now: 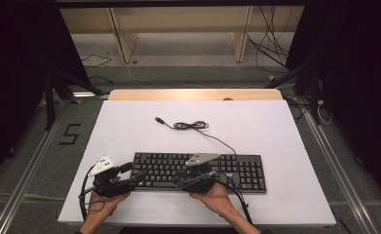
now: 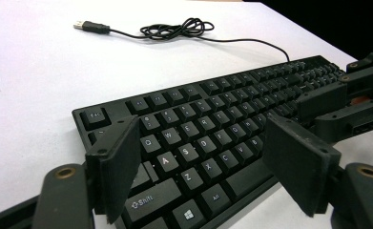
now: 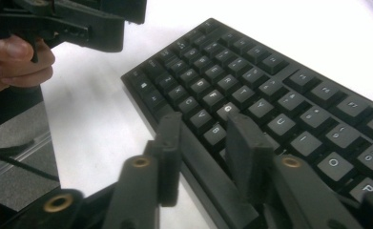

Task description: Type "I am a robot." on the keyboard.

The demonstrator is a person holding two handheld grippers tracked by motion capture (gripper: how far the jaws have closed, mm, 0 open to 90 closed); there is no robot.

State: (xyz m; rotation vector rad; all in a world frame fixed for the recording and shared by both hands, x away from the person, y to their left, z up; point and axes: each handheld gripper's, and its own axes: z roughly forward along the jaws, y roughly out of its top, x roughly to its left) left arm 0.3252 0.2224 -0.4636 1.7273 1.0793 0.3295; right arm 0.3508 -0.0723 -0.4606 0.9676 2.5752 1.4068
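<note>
1. Table (image 1: 129,126): flat white top, matte and smooth, with a strip of pale wood along its far edge. It bears everything listed below.
2. Keyboard (image 1: 237,170): black plastic, long and rectangular, full layout with number pad. It lies flat near the front edge of the table, between the two hands. Key caps are slightly dished, with white legends.
3. Left gripper (image 1: 129,176): black body with a grey three-cornered plate on top, held in the left hand (image 1: 100,202) at the keyboard's left end. In the left gripper view its jaws stand wide apart over the left letter keys, with nothing between the flat rectangular pads (image 2: 117,167).
4. Right gripper (image 3: 203,157): same build, held in the right hand (image 1: 217,200) at the keyboard's front edge, near its middle. Its jaws stand at a narrow gap, straddling that front edge; whether the pads press on it cannot be told.
5. Cable (image 1: 190,126): thin, black and round, running from the keyboard's back edge into a loose tangle, ending in a flat plug (image 1: 160,120) on the bare tabletop.
</note>
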